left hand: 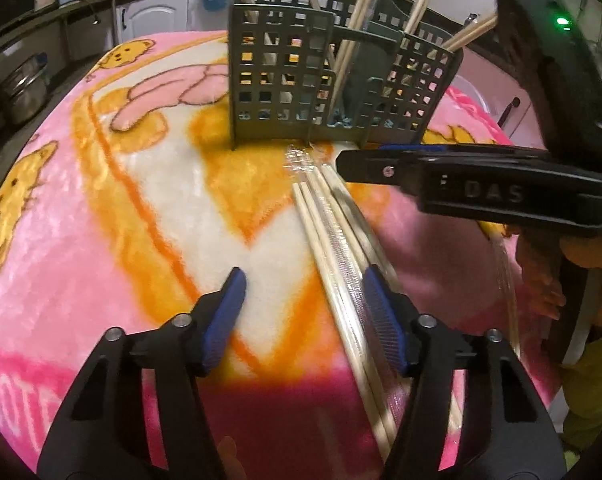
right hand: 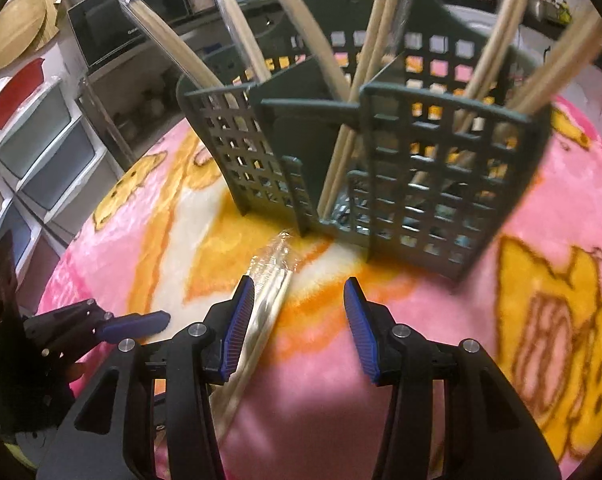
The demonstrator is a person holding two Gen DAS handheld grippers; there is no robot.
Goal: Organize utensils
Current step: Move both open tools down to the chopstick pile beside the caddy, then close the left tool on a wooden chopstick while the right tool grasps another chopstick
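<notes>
A grey perforated utensil caddy [left hand: 301,80] stands on the pink blanket; it also shows in the right wrist view [right hand: 401,168]. Several wooden chopstick pairs [right hand: 365,80] stand in its compartments. More chopsticks, some in clear wrappers, [left hand: 341,248] lie on the blanket in front of it, and also show in the right wrist view [right hand: 261,300]. My left gripper [left hand: 305,316] is open, its right finger beside the lying chopsticks. My right gripper [right hand: 301,328] is open and empty over the blanket, the lying chopsticks by its left finger. It shows from the side in the left wrist view [left hand: 381,164].
The pink blanket with yellow bears [left hand: 101,200] covers the table. Steel pots [left hand: 21,88] and a counter are at the far left. White drawers [right hand: 49,160], a red tub [right hand: 17,88] and a microwave [right hand: 117,28] stand beyond the table's left edge.
</notes>
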